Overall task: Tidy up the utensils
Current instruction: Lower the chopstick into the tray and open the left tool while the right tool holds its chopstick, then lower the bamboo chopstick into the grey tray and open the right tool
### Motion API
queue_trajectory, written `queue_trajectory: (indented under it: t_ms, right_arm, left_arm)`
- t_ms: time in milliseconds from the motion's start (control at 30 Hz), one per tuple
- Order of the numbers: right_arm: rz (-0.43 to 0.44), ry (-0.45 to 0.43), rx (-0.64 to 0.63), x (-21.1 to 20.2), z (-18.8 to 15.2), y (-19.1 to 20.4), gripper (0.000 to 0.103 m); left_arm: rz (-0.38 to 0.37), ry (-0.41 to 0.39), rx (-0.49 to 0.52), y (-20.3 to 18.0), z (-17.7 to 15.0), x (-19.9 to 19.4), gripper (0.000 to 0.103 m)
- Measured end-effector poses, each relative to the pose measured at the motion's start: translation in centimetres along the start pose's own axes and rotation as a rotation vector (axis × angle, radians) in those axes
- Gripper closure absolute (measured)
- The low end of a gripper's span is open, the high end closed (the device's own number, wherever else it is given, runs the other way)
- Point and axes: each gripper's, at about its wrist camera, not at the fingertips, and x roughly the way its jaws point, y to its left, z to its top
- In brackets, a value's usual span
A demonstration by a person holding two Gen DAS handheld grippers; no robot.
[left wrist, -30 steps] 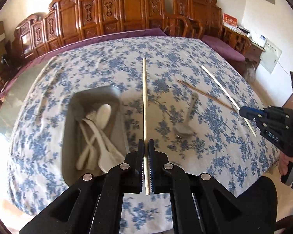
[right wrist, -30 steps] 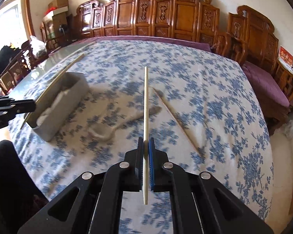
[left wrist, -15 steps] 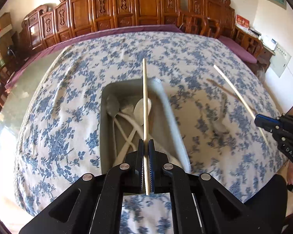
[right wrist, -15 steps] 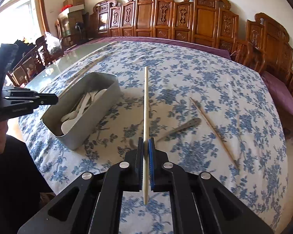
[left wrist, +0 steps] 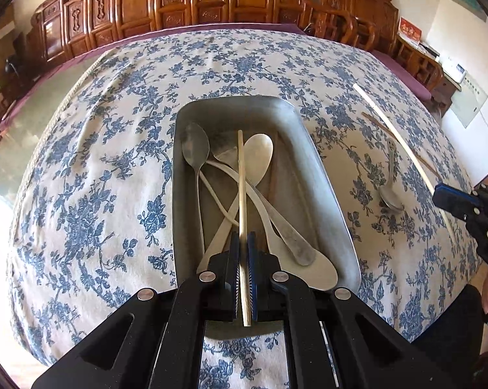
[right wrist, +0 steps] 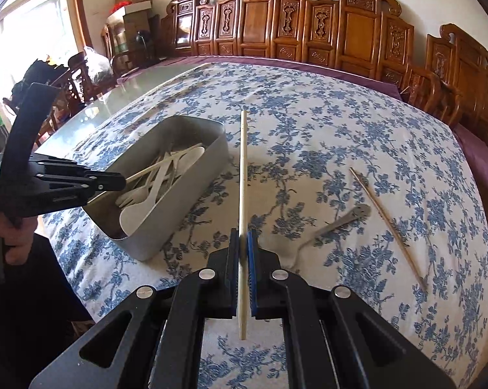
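Note:
My left gripper point(left wrist: 243, 240) is shut on a pale chopstick point(left wrist: 241, 181) and holds it lengthwise over the grey metal tray point(left wrist: 322, 175), which holds several spoons point(left wrist: 260, 159). It also shows in the right wrist view point(right wrist: 122, 182) at the tray's point(right wrist: 192, 201) near end. My right gripper point(right wrist: 243, 238) is shut on a second pale chopstick point(right wrist: 243, 168), held above the cloth to the right of the tray. A metal spoon point(right wrist: 338, 225) and a brown chopstick point(right wrist: 386, 227) lie on the cloth to the right.
The table wears a blue floral cloth point(left wrist: 98, 178) with bare glass point(right wrist: 120, 97) at its left edge. Carved wooden chairs point(right wrist: 309, 26) line the far side. The right gripper point(left wrist: 468, 207) shows at the right edge of the left wrist view.
My left gripper has moved left and down until its chopstick hangs over the tray's inside. My right gripper has turned a little toward the tray, still holding its chopstick.

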Motion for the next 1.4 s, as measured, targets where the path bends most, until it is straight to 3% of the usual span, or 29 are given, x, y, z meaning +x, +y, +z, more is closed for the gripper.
queue_trajectory:
  t_ms: [233, 333, 700, 1067, 1400]
  right_arm:
    - [0.017, -0.002, 0.012, 0.4, 0.6, 0.9, 0.097]
    - [0.032, -0.004, 0.022, 0.7, 1.0, 1.5, 0.097]
    - [0.087, 0.003, 0.039, 2.8, 2.9, 5.2, 0.097]
    - [0.116, 0.051, 0.111, 6.9, 5.3, 7.5, 0.097]
    - [0.125, 0.107, 0.194, 10.2, 5.2, 8.0, 0.097]
  left_arm:
    - [-0.002, -0.051, 0.003, 0.4, 0.0, -0.5, 0.098]
    - [0.009, -0.087, 0.007, 0.6, 0.0, -1.1, 0.086]
    - [0.036, -0.165, 0.001, 2.8, -0.1, -2.8, 0.086]
    - [0.058, -0.189, -0.056, 5.8, 0.1, -3.4, 0.086]
    - [0.056, -0.192, -0.064, 6.1, 0.1, -3.4, 0.086]
